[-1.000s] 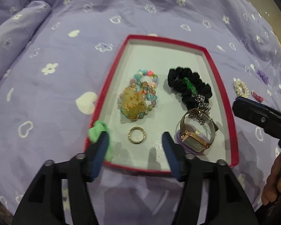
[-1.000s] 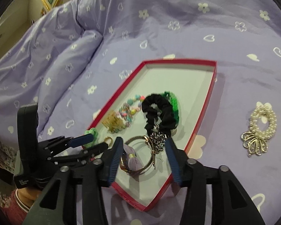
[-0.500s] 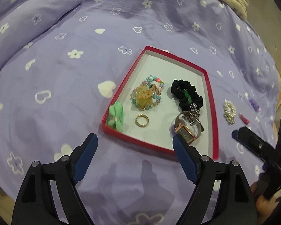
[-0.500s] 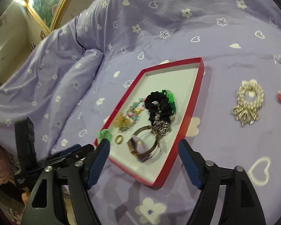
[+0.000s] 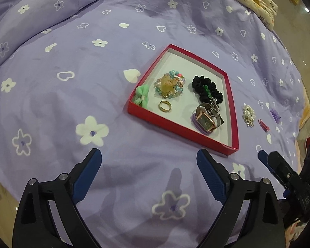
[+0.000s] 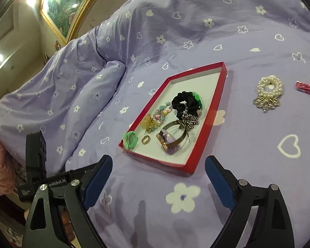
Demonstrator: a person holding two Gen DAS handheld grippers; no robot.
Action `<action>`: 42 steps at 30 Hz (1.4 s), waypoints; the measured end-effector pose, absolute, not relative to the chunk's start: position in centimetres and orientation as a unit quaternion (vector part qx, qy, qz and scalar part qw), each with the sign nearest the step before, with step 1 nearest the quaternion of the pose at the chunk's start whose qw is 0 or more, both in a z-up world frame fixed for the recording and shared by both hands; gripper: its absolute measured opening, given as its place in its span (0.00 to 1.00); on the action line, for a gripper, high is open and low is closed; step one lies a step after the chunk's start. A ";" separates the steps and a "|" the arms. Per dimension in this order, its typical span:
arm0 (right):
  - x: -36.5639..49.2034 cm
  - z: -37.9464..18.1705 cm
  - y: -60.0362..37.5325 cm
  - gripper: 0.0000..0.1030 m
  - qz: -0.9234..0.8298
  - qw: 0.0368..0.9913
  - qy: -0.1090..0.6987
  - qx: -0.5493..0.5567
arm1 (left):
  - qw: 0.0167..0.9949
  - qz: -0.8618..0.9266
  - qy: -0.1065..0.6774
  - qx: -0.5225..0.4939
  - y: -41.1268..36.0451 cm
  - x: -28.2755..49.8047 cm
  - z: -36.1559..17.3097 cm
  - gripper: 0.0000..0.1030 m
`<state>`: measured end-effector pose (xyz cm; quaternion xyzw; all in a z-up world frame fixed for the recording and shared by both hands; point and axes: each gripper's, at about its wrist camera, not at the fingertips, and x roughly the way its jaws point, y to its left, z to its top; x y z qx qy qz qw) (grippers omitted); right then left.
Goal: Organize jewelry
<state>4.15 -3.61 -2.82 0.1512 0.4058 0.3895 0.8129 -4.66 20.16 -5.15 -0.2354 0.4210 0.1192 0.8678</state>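
Red box (image 5: 181,131) sits in the middle of the bed (image 5: 51,95) so small things stay together: a ring (image 5: 165,105), watch (image 5: 206,120), black hair tie (image 5: 206,88) and bead bracelet (image 5: 169,85). A pearl piece (image 6: 268,92) and a pink clip (image 6: 307,87) lie outside, beside its right edge. Left hand-held gripper (image 5: 148,171) and right hand-held gripper (image 6: 157,175) both hang wide open over the bed's near edge, holding nothing.
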 end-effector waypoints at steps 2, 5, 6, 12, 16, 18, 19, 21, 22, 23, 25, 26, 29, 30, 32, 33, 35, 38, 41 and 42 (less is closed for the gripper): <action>3.6 -2.5 -3.6 0.94 0.386 0.817 0.406 0.135 | 0.868 0.121 0.418 -0.239 20.2 -5.2 -5.0 0.92; 3.0 -1.7 -3.7 0.94 0.376 0.825 0.406 0.116 | 0.872 0.125 0.413 -0.234 20.0 -5.8 -4.2 0.92; 2.8 -1.5 -3.8 0.94 0.376 0.827 0.403 0.112 | 0.873 0.129 0.411 -0.227 19.8 -5.9 -3.8 0.92; 2.0 1.9 -3.2 0.99 0.366 0.854 0.369 0.034 | 0.898 0.145 0.390 -0.144 18.2 -5.9 -0.1 1.00; 2.2 3.3 -1.9 1.00 0.354 0.858 0.371 -0.045 | 0.909 0.162 0.374 -0.084 17.0 -5.6 1.4 1.00; 2.3 3.2 -1.8 1.00 0.349 0.860 0.369 -0.053 | 0.910 0.180 0.366 -0.072 16.9 -5.5 1.2 1.00; 2.4 3.0 -1.9 1.00 0.343 0.863 0.367 -0.050 | 0.910 0.185 0.363 -0.071 16.8 -5.5 1.1 1.00; 2.5 2.2 -2.1 1.00 0.332 0.867 0.371 -0.038 | 0.911 0.192 0.357 -0.071 16.7 -5.7 0.5 1.00; 2.5 1.8 -2.3 1.00 0.334 0.865 0.373 -0.029 | 0.913 0.194 0.353 -0.069 16.6 -5.8 0.1 1.00; 2.4 1.2 -2.4 1.00 0.336 0.863 0.376 -0.020 | 0.914 0.199 0.347 -0.065 16.5 -6.0 -0.2 1.00; 2.3 0.4 -2.5 1.00 0.337 0.862 0.377 -0.015 | 0.914 0.207 0.343 -0.061 16.3 -6.3 -0.9 1.00; 2.2 0.0 -2.4 1.00 0.335 0.863 0.378 -0.016 | 0.913 0.208 0.345 -0.061 16.3 -6.3 -1.1 1.00; 1.9 -0.9 -2.4 1.00 0.335 0.861 0.382 -0.016 | 0.910 0.205 0.356 -0.066 16.3 -6.4 -2.0 1.00; 1.8 -1.1 -2.4 1.00 0.336 0.860 0.384 -0.016 | 0.909 0.205 0.358 -0.065 16.3 -6.4 -2.1 1.00; 1.5 -1.4 -2.3 1.00 0.335 0.860 0.385 -0.018 | 0.908 0.205 0.359 -0.065 16.2 -6.6 -2.2 1.00; 1.4 -1.5 -2.2 1.00 0.335 0.859 0.386 -0.020 | 0.909 0.205 0.357 -0.066 16.2 -6.7 -2.1 1.00; 1.2 -1.5 -2.0 1.00 0.337 0.859 0.384 -0.024 | 0.910 0.208 0.354 -0.067 16.1 -7.0 -2.1 1.00; 0.7 -1.6 -1.7 1.00 0.338 0.861 0.380 -0.029 | 0.910 0.210 0.350 -0.067 16.0 -7.3 -2.1 1.00; 0.3 -1.6 -1.6 1.00 0.338 0.865 0.369 -0.033 | 0.912 0.215 0.343 -0.064 15.9 -7.6 -2.1 1.00; 0.1 -1.6 -1.7 1.00 0.338 0.868 0.364 -0.031 | 0.914 0.214 0.339 -0.063 15.9 -7.7 -2.1 1.00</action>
